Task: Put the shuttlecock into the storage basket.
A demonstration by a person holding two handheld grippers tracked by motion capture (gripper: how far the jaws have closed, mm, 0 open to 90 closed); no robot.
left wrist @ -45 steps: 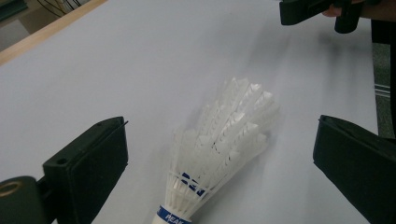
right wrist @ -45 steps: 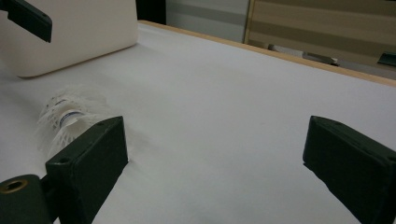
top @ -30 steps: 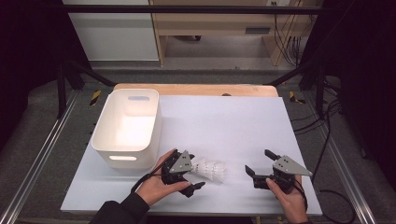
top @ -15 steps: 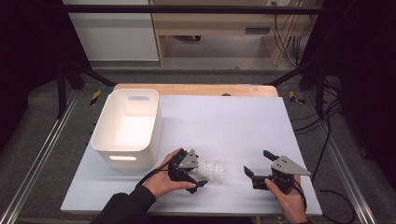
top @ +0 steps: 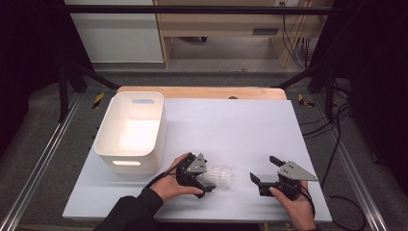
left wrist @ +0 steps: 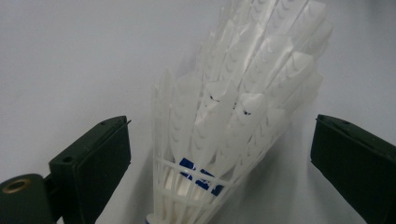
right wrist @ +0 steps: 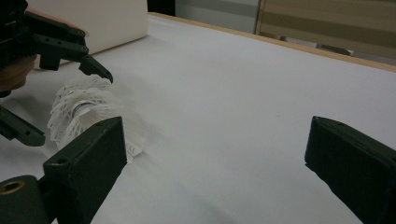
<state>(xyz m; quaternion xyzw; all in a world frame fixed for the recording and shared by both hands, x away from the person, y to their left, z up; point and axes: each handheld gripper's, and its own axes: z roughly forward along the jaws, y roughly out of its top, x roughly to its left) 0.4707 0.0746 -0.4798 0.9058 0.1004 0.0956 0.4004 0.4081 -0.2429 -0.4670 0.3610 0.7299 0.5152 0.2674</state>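
Note:
A stack of white feather shuttlecocks [top: 219,176] lies on its side on the white table top near the front edge. In the left gripper view the shuttlecocks [left wrist: 233,121] lie between the jaws with a gap on each side. My left gripper [top: 206,180] is open around their base end, and the feathers point right. My right gripper [top: 263,172] is open and holds nothing, to the right of the stack. From the right gripper view the shuttlecocks [right wrist: 88,114] lie at the left, with the left gripper [right wrist: 70,88] straddling them.
A white plastic bin [top: 130,131] stands at the left of the table, just behind my left hand. The wooden table edge [top: 202,91] runs along the back. Metal rails and cables flank the table.
My left gripper has moved right and turned slightly, so its jaws now straddle the base of the shuttlecock stack. The right gripper has barely moved.

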